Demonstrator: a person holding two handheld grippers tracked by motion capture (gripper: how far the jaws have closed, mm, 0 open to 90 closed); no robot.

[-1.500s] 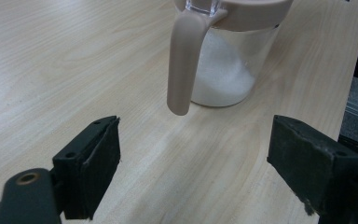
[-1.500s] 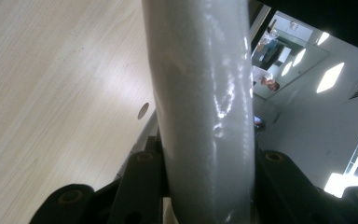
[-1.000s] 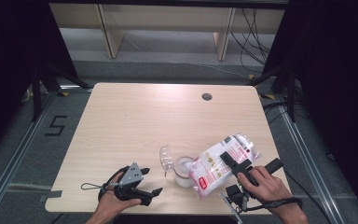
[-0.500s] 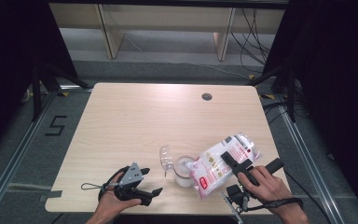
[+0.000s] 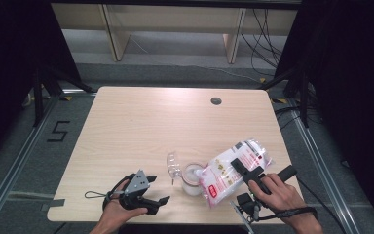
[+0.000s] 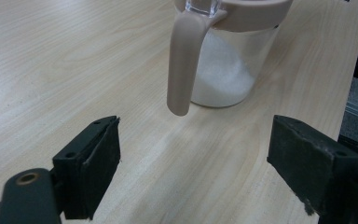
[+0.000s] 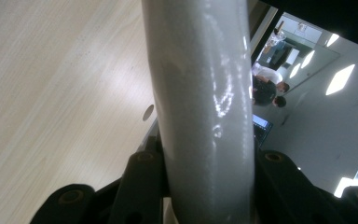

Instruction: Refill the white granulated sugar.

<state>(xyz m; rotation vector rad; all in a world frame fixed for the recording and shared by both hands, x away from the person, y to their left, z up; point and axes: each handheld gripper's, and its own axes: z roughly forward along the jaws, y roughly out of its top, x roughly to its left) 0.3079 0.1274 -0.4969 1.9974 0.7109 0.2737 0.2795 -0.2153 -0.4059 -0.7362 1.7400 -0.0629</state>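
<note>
L tongs (image 5: 161, 201) near front edge of surface (image 5: 141, 122), jaws wide apart, empty, aimed at jar (image 6: 230, 60). R tongs (image 5: 243, 171) clamped on bag (image 5: 231, 170), tilted mouth-down over jar (image 5: 193, 178). Jar part full of white grains, lid (image 5: 174, 165) flipped up, unheld. Risks: bag nudges jar, tips it; grains miss rim, spill on surface; bag slips from 2 jaws.

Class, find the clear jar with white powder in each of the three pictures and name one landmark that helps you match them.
High view: the jar stands near the table's front edge, centre, under the tilted bag's mouth.
Left gripper view: top centre, beyond the open left claw, its beige handle hanging toward the camera.
Right gripper view: I cannot make the jar out; the gripped bag blocks the middle.
Shared landmark: the light wooden table.
</note>
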